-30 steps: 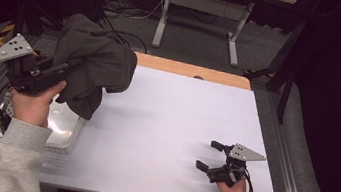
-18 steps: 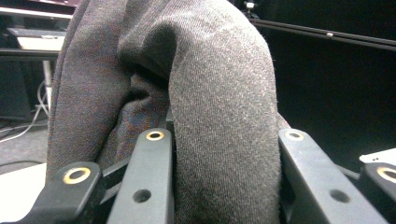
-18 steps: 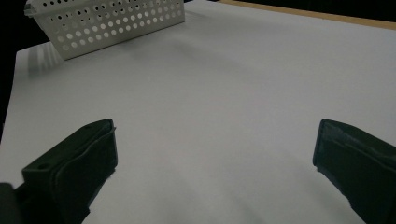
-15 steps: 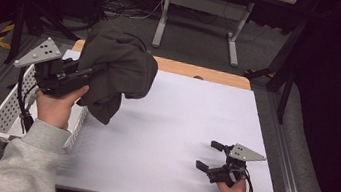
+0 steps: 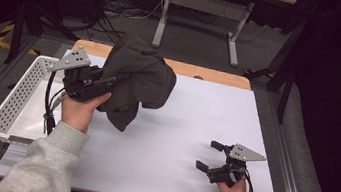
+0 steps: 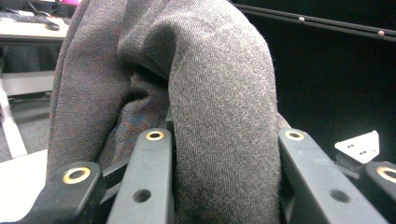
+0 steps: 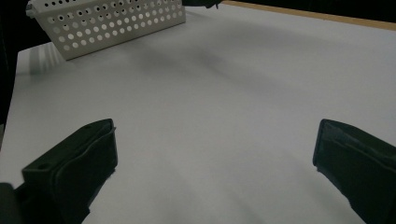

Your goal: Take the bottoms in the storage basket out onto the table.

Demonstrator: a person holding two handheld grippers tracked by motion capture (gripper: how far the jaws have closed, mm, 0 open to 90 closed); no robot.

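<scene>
Since one second ago the left gripper has carried the dark grey-brown fabric garment away from the white perforated plastic basket and further over the white table surface; the right gripper has stayed in its place.

At present the left hand holds its gripper raised above the table, the forearm in a light grey sleeve coming up from the bottom edge and the gripper pointing to the right and a little away from the person. Its jaws are pinching a thick fold of the garment: in the left gripper view the cloth fills the space between the two black jaws and rises in front of them. The rest of the garment hangs bunched from the jaw tips, with its lowest part hanging close over the table; I cannot tell if it touches. The basket stands behind this gripper, at the left edge of the table.

The right hand rests low at the near right part of the table, with the gripper pointing to the left. Its jaws are spread wide with nothing between them; in the right gripper view only bare white surface lies between and ahead of them, and the basket stands far ahead on the left side.
</scene>
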